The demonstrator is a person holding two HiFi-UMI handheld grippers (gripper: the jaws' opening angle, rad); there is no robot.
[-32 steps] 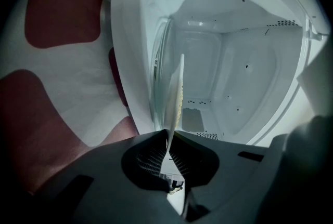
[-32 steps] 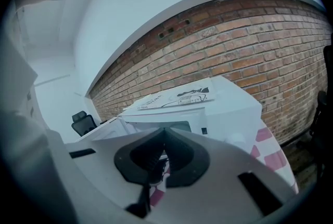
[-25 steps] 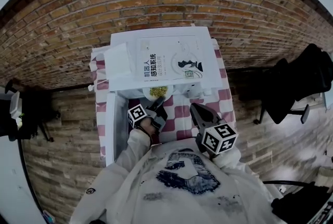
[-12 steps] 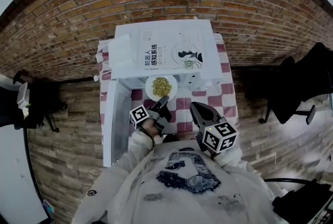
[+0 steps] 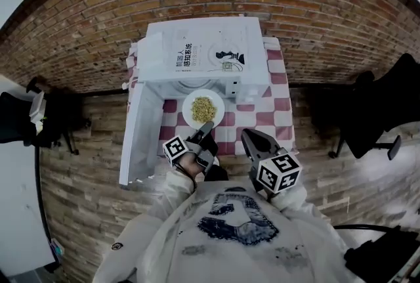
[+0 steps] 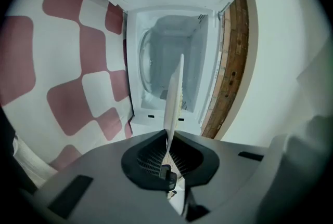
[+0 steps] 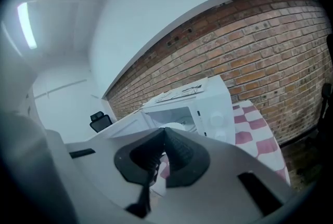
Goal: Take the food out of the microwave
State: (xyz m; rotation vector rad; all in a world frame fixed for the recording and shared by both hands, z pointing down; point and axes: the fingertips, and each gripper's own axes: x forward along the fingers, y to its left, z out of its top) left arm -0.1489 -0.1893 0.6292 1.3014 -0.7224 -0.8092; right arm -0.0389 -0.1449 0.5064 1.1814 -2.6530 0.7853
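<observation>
A white plate of yellowish food (image 5: 203,108) hangs over the checkered table, in front of the white microwave (image 5: 203,55). My left gripper (image 5: 205,132) is shut on the plate's near rim. In the left gripper view the plate (image 6: 174,95) shows edge-on, pinched between the jaws of the left gripper (image 6: 169,137). Beyond it is the microwave cavity (image 6: 174,62) with only its glass turntable inside. My right gripper (image 5: 252,142) is to the right of the plate, apart from it. In its own view the right gripper (image 7: 164,130) is shut with nothing in it, pointing at the microwave (image 7: 210,106).
The microwave door (image 5: 134,137) stands open and sticks out toward me on the left. The table (image 5: 269,111) has a red-and-white checkered cloth and stands against a brick wall (image 5: 315,19). A black chair (image 5: 387,104) is at the right, dark equipment (image 5: 39,121) at the left.
The plate was half inside the microwave; now it is fully out over the cloth. My left gripper drew it toward me, and the right gripper moved back too.
</observation>
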